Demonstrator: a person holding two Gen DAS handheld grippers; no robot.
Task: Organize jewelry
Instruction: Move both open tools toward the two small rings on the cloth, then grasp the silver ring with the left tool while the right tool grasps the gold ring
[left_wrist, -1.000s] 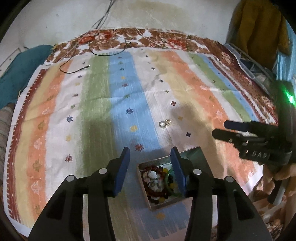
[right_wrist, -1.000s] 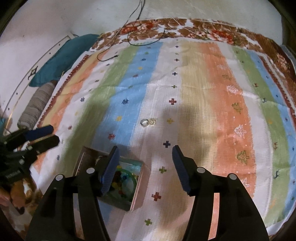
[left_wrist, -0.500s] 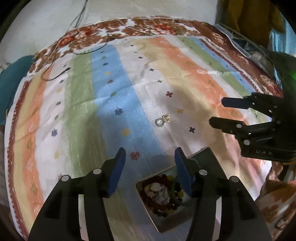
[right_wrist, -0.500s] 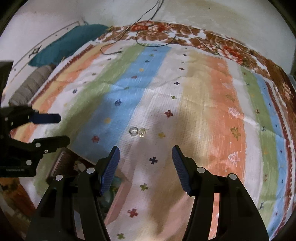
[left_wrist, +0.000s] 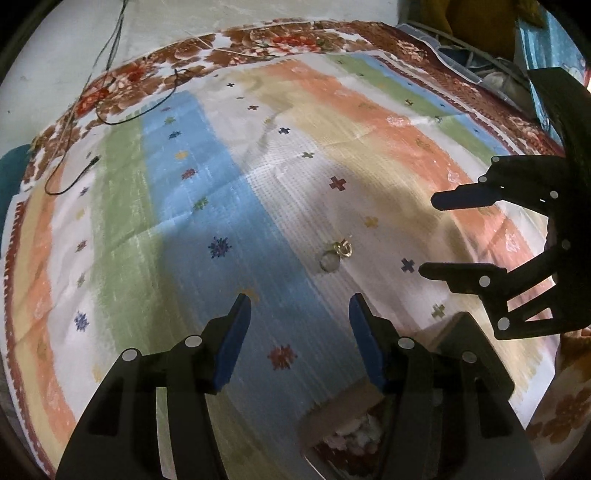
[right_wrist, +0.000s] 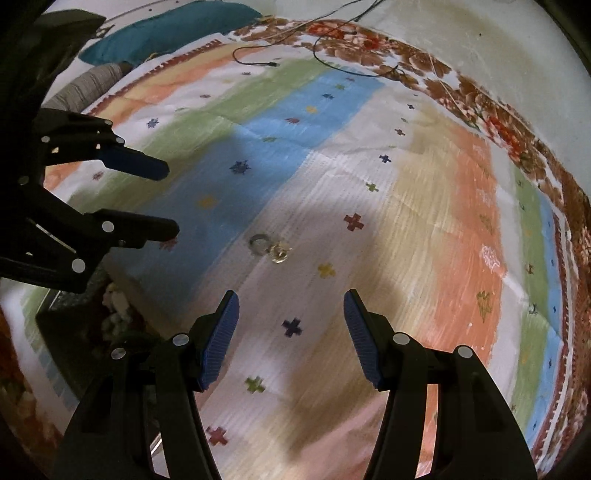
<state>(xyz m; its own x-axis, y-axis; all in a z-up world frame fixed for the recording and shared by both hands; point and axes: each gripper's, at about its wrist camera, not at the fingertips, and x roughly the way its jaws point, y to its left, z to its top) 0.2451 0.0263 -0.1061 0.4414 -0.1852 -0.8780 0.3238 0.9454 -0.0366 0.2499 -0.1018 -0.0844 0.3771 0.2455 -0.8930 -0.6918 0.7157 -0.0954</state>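
Both grippers advanced from jewelry box (left_wrist: 343, 417) toward two rings (right_wrist: 269, 248). Rings lay touching, pair's axis crossing bedsheet (right_wrist: 424, 240) stripes. Left gripper (left_wrist: 300, 339) and right gripper (right_wrist: 291, 334) wide open, empty.

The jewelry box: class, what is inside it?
Inside the jewelry box, white and dark reddish pieces show in the left wrist view. The left gripper hides most of it; items blur together.
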